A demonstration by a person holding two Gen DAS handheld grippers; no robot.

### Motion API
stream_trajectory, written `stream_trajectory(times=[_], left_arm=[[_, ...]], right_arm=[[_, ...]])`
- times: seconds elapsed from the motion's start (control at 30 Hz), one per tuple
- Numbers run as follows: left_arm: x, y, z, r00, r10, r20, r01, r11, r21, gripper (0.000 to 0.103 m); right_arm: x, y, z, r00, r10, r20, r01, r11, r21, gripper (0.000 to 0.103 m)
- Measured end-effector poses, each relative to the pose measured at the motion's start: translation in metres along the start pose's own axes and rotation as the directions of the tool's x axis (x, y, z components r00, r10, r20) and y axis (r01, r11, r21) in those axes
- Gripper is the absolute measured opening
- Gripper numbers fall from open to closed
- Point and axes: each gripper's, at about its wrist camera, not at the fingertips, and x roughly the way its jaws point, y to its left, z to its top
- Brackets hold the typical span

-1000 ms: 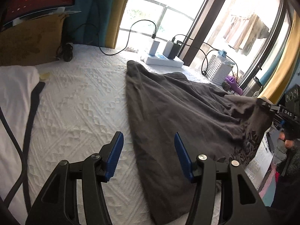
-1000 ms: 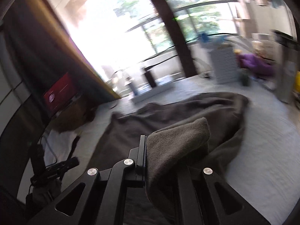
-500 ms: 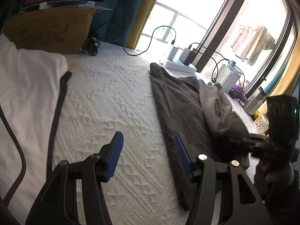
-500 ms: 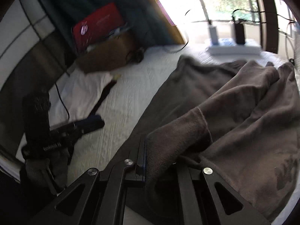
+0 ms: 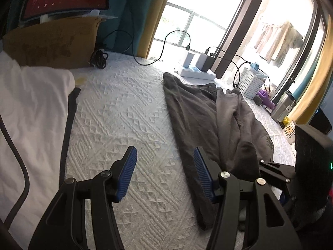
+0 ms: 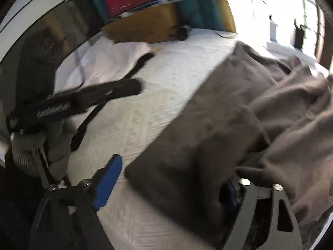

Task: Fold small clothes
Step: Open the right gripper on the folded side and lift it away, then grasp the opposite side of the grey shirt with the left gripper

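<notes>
A dark grey garment (image 5: 199, 112) lies on the white textured bedspread (image 5: 124, 114), its right half folded over onto the left in a long, rumpled strip. My left gripper (image 5: 165, 175) hovers open above the bedspread just left of the garment's near edge, with nothing between its blue pads. In the right wrist view my right gripper (image 6: 168, 187) is at the garment's (image 6: 208, 129) near corner. Its jaws are opening. The folded cloth lies between them and drapes over the right finger, hiding most of that pad. The left pad (image 6: 108, 183) stands clear of the cloth.
A white pillow (image 5: 31, 104) with a black strap lies at the left. A cardboard box (image 5: 52, 43) with a red screen on top stands behind it. At the far edge are a power strip with chargers (image 5: 195, 70), a white basket (image 5: 251, 83) and a mug (image 5: 289, 131).
My right gripper carried the garment's edge leftward and down across the rest of the cloth, then went from shut on it to open. The left gripper has hardly moved.
</notes>
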Motion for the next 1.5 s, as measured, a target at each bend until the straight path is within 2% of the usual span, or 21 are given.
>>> stream_trajectory(times=[0.13,0.3,0.4,0.5,0.63,0.73,0.77,0.8,0.83,0.87,0.93,1.07,1.1,1.17,1.33,1.4,1.43,1.47,1.5], left_arm=[[-0.002,-0.007,0.008,1.000,0.026,0.008,-0.026,0.999,0.018,0.057],[0.004,-0.028,0.022,0.999,0.042,0.004,-0.042,0.997,0.065,0.057],[0.012,-0.047,0.028,1.000,0.027,-0.007,-0.026,0.994,0.104,0.057],[0.026,-0.076,0.033,0.999,-0.008,-0.037,0.014,0.988,0.153,0.057],[0.050,-0.113,0.032,0.993,-0.071,-0.093,0.091,0.970,0.227,0.057],[0.071,-0.126,0.025,0.990,-0.045,-0.135,0.081,0.959,0.272,0.057],[0.076,-0.127,0.021,0.987,-0.043,-0.154,0.085,0.956,0.281,0.053],[0.078,-0.127,0.018,0.986,-0.044,-0.161,0.089,0.954,0.285,0.031],[0.079,-0.126,0.014,0.984,-0.036,-0.176,0.087,0.953,0.291,0.018],[0.079,-0.124,0.010,0.981,-0.019,-0.193,0.077,0.952,0.298,0.009],[0.071,-0.120,0.004,0.983,-0.003,-0.182,0.059,0.951,0.304,0.006],[0.047,-0.095,-0.006,0.987,0.082,-0.138,-0.046,0.968,0.246,0.006],[0.044,-0.089,-0.009,0.985,0.108,-0.136,-0.074,0.970,0.234,0.006],[0.039,-0.080,-0.017,0.980,0.114,-0.162,-0.079,0.976,0.204,0.006],[0.033,-0.078,-0.010,0.974,0.109,-0.196,-0.074,0.981,0.180,0.011],[0.026,-0.085,0.006,0.981,0.122,-0.148,-0.091,0.976,0.199,0.040],[0.020,-0.088,0.015,0.987,0.118,-0.111,-0.094,0.974,0.205,0.060],[0.015,-0.091,0.022,0.991,0.111,-0.080,-0.092,0.974,0.208,0.068],[0.014,-0.096,0.031,0.994,0.099,-0.052,-0.085,0.972,0.219,0.069]], right_arm=[[-0.010,0.001,-0.004,1.000,0.005,0.007,-0.005,1.000,-0.002,0.086],[-0.057,-0.011,-0.009,0.997,0.009,0.082,-0.008,1.000,-0.008,0.086],[-0.088,-0.031,-0.015,0.990,-0.028,0.140,0.024,0.999,0.028,0.086],[-0.111,-0.067,-0.021,0.978,-0.101,0.185,0.082,0.991,0.107,0.086],[-0.127,-0.120,-0.035,0.960,-0.194,0.200,0.139,0.956,0.260,0.086],[-0.133,-0.148,-0.046,0.949,-0.241,0.204,0.166,0.930,0.327,0.086],[-0.135,-0.159,-0.051,0.945,-0.253,0.206,0.168,0.919,0.357,0.086],[-0.137,-0.164,-0.054,0.944,-0.259,0.205,0.169,0.913,0.371,0.086],[-0.138,-0.170,-0.058,0.942,-0.266,0.203,0.173,0.906,0.385,0.086],[-0.138,-0.177,-0.063,0.941,-0.274,0.199,0.177,0.900,0.399,0.086],[-0.138,-0.188,-0.071,0.942,-0.276,0.190,0.176,0.889,0.422,0.086],[-0.129,-0.201,-0.082,0.948,-0.268,0.171,0.164,0.874,0.458,0.086],[-0.126,-0.202,-0.082,0.950,-0.262,0.168,0.160,0.874,0.459,0.086],[-0.121,-0.204,-0.081,0.954,-0.252,0.165,0.152,0.877,0.456,0.086],[-0.118,-0.206,-0.074,0.956,-0.242,0.163,0.151,0.888,0.434,0.086],[-0.120,-0.207,-0.072,0.953,-0.250,0.170,0.159,0.891,0.425,0.087],[-0.121,-0.208,-0.070,0.952,-0.254,0.174,0.161,0.892,0.423,0.087],[-0.122,-0.209,-0.068,0.950,-0.257,0.179,0.161,0.891,0.424,0.087],[-0.124,-0.210,-0.067,0.949,-0.259,0.182,0.161,0.890,0.426,0.087]])
